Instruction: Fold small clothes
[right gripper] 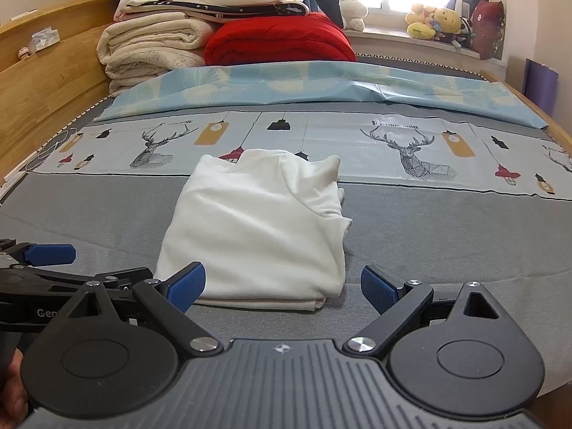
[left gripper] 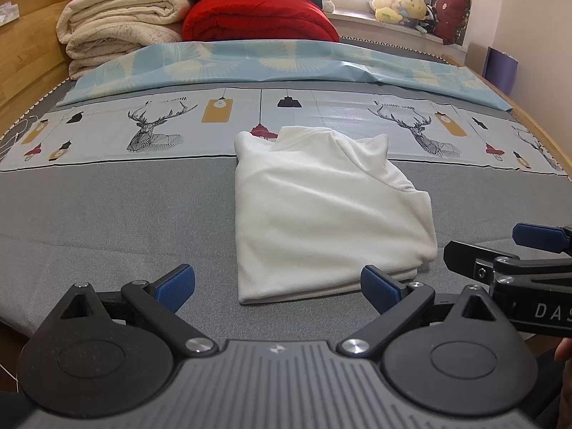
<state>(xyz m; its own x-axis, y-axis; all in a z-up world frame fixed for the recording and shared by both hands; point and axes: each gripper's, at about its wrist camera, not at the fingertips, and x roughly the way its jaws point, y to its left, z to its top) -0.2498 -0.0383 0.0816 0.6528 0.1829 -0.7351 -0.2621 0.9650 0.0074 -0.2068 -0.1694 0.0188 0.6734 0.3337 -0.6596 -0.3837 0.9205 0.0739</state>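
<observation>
We see the bed [left gripper: 107, 207] with stacked blankets [left gripper: 121, 25] at its far left corner. The white garment [left gripper: 321, 214] lies folded near the bed's near edge. Our left gripper [left gripper: 278, 287] and right gripper [right gripper: 283, 286] hover there, jaws spread apart, holding nothing.

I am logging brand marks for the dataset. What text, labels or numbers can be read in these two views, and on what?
"DAS": white letters on the right gripper body, cut off at the frame edge.
"Gen": white letters on the left gripper body, partly hidden.
Dark lettering above each deer on the printed sheet: too blurred to read.
No numbers visible.
</observation>
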